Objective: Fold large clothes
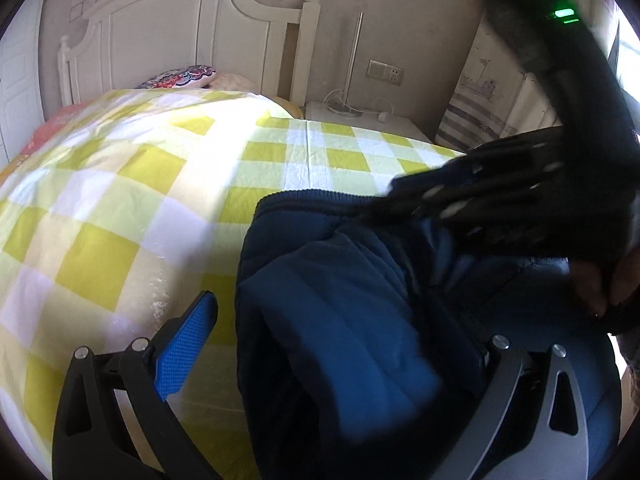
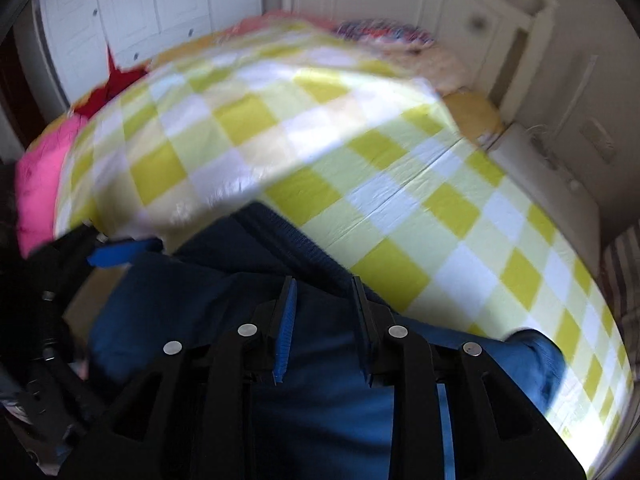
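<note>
A navy padded jacket [image 1: 340, 300] lies bunched on the bed's near right side. My left gripper [image 1: 344, 320] is open wide. Its blue left pad [image 1: 188, 344] stands clear of the jacket's edge, and the cloth drapes over the right finger [image 1: 500, 364]. My right gripper [image 2: 324, 284] points down at the jacket [image 2: 200, 304], its jaws close together with a thick fold of navy cloth pinched between them. In the left wrist view the right gripper [image 1: 400, 196] reaches in from the upper right onto the jacket's ribbed hem. A hand [image 1: 596, 284] holds that gripper.
The yellow and white checked quilt [image 1: 140, 184] covers the bed. A white headboard [image 1: 168, 28] and a patterned pillow [image 1: 180, 78] are at the far end, with a white nightstand [image 1: 360, 116] beside them. Pink cloth [image 2: 40, 184] and white wardrobe doors [image 2: 140, 4] lie beyond the bed.
</note>
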{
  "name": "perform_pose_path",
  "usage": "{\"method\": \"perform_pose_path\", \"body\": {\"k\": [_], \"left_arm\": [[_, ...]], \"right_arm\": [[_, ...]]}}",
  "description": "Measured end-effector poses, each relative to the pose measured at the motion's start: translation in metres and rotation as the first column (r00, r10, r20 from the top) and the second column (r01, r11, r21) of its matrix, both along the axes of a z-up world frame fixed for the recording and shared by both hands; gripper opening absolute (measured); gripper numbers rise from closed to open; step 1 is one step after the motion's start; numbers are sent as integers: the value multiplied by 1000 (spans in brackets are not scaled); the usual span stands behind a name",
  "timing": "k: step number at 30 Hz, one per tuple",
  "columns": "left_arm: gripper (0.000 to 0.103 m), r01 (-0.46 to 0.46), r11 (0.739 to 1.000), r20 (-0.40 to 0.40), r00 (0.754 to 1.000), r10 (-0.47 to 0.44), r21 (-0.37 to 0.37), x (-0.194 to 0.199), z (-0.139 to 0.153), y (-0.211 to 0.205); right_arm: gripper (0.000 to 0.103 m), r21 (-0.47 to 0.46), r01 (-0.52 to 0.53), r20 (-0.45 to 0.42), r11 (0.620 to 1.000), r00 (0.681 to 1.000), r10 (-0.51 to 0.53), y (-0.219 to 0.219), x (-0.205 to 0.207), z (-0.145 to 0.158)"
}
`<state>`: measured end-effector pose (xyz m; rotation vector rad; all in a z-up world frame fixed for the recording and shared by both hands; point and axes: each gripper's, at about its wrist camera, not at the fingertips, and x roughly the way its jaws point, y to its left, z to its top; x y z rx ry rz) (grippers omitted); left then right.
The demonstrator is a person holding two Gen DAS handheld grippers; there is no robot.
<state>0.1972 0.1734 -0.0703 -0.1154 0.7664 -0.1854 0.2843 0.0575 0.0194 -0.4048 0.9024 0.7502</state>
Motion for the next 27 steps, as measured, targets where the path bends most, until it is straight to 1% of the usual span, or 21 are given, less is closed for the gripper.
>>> {"method": "perform_pose_path", "body": {"k": [2, 3, 6, 7, 9, 10, 11, 13, 16, 18, 20, 21, 23, 24, 26, 27], "left_arm": [[101, 0, 1000, 1, 1000, 0, -3, 0, 0, 0], [101, 0, 1000, 1, 1000, 0, -2, 0, -1, 0], [101, 3, 1000, -2, 1000, -3, -12, -1, -2, 1], [101, 4, 1000, -5, 1000, -4, -16, 0, -2, 1], [101, 7, 999, -12, 1000, -8, -36, 1, -4, 4], [101, 10, 999, -18, 1000, -11, -45, 2, -5, 4], [101, 12, 999, -26, 1000, -14, -47, 3, -6, 4], [101, 14, 999, -28, 999, -15, -41, 2, -5, 3], [101, -11, 1000, -3, 1000, 11, 16, -12, 10, 2], [100, 0, 1000, 48, 999, 1, -22, -39, 33, 10], [101, 37, 998, 85, 996, -32, -55, -61, 48, 16], [101, 73, 995, 101, 993, -67, -63, -75, 56, 17], [101, 133, 990, 99, 987, -129, -37, -94, 58, 12], [101, 159, 987, 77, 985, -158, -12, -104, 52, 6], [101, 173, 983, 16, 985, -174, 53, -113, 29, -8], [101, 162, 984, 27, 986, -164, 70, -120, 13, -12]], "right_arm": [[27, 82, 27, 47, 996, 998, -31, -21, -19, 21], [27, 100, 46, 73, 994, 996, -53, -32, -31, 27], [30, 105, 94, 137, 990, 985, -108, -55, -67, 34], [30, 106, 101, 141, 989, 983, -116, -63, -78, 30], [30, 75, 111, 120, 991, 986, -119, -72, -90, 12], [31, 59, 115, 111, 992, 986, -121, -75, -93, -4], [31, 106, 122, 132, 987, 982, -136, -80, -96, -9], [31, 143, 143, 128, 979, 978, -162, -86, -98, -7], [31, 167, 163, 139, 972, 973, -187, -91, -116, 9], [34, 204, 123, 179, 971, 971, -160, -98, -144, 23], [53, 221, 96, 219, 970, 965, -145, -105, -173, 30], [57, 233, 85, 234, 969, 962, -141, -110, -190, 31], [75, 242, 78, 245, 967, 960, -139, -116, -210, 27], [78, 243, 75, 246, 967, 960, -137, -118, -219, 24], [81, 212, 78, 221, 974, 967, -125, -118, -232, 1], [83, 205, 87, 210, 975, 969, -130, -118, -233, -9]]}}
